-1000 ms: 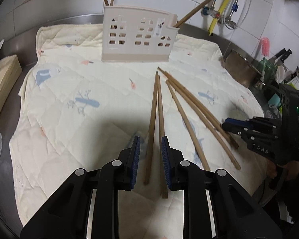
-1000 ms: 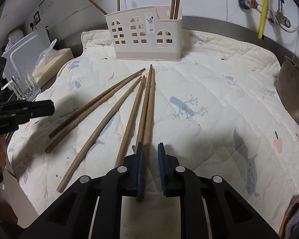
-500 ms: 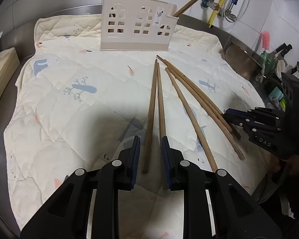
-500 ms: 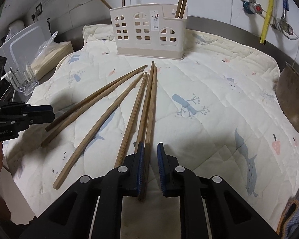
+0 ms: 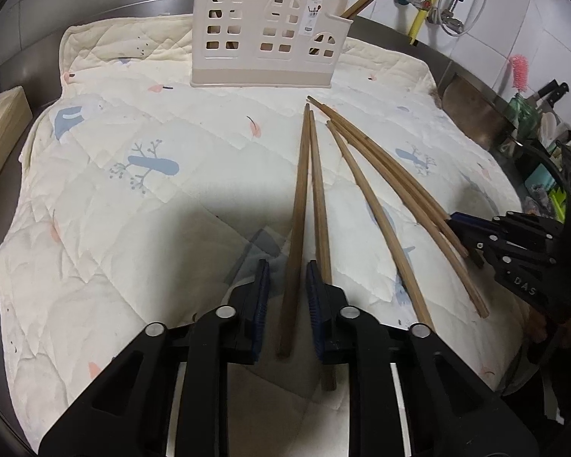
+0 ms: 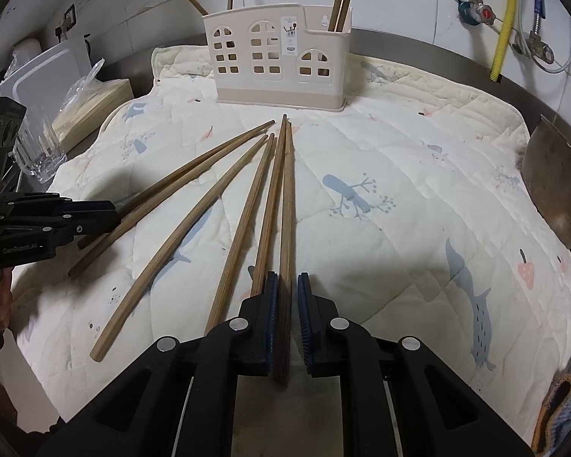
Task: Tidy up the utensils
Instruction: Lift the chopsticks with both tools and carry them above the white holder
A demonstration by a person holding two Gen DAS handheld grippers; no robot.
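Left gripper (image 5: 287, 278): jaws parted, low over the quilted mat (image 5: 141, 205), straddling one chopstick (image 5: 299, 205); a second chopstick (image 5: 318, 190) runs under its right finger. No grip.

Right gripper (image 6: 284, 293): jaws slightly apart around the end of a chopstick (image 6: 286, 205); contact with the pads not clear, so cannot tell if it's grasped.

Six loose chopsticks fan out on the mat, tips converging toward the beige utensil holder (image 6: 278, 57) at the mat's far edge. More chopsticks stand in the holder. Drinking glass (image 6: 38, 148) left, off the mat.
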